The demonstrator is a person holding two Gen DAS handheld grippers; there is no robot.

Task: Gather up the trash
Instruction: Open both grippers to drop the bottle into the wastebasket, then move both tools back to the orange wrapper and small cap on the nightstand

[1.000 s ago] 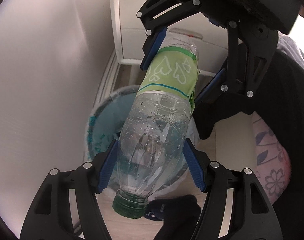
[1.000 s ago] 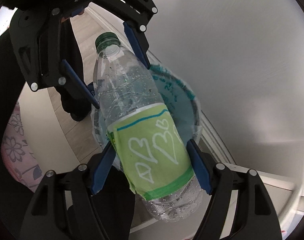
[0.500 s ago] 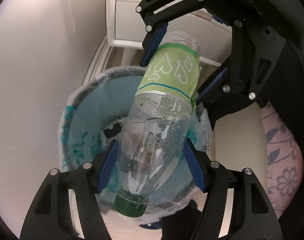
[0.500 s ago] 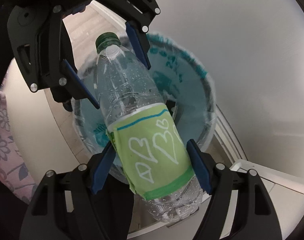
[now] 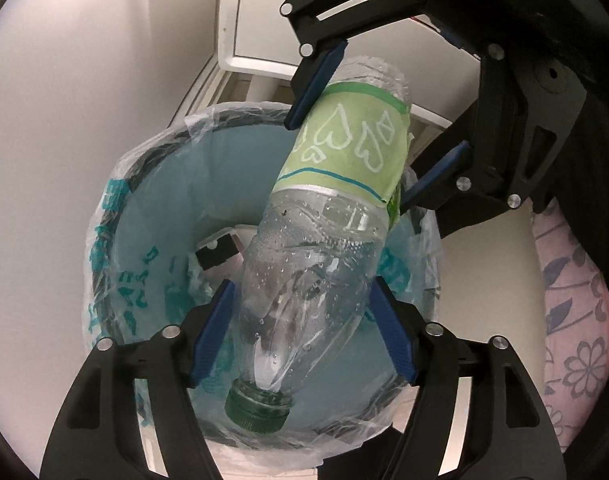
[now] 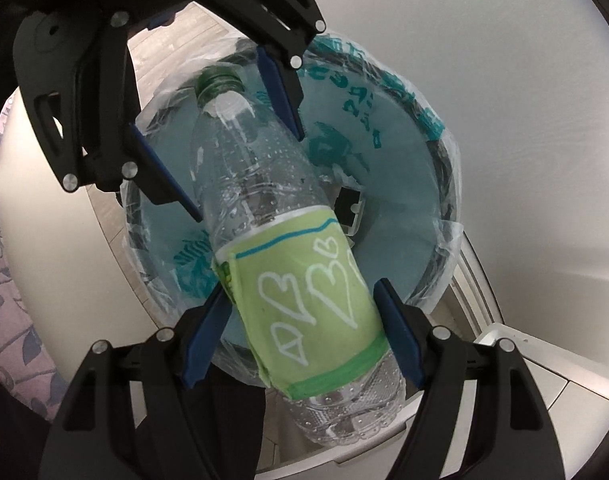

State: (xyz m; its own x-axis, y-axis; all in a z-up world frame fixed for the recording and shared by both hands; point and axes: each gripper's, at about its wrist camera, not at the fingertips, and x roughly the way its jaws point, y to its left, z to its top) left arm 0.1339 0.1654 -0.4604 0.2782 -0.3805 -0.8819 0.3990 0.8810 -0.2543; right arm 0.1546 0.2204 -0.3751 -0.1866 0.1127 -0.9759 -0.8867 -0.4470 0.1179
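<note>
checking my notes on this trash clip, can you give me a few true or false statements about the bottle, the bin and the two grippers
1. The plastic bottle has a green cap. True.
2. The bottle's label is red with stars. False: it is light green with white hearts drawn on it.
3. The bottle hangs over the trash bin, which has a clear printed liner. True.
4. The bin is packed to the rim. False: its blue inside is mostly bare, with only a small item near the bottom.
5. The left gripper is at the label end. False: its opening jaws flank the clear neck end; the right gripper is at the label.
</note>
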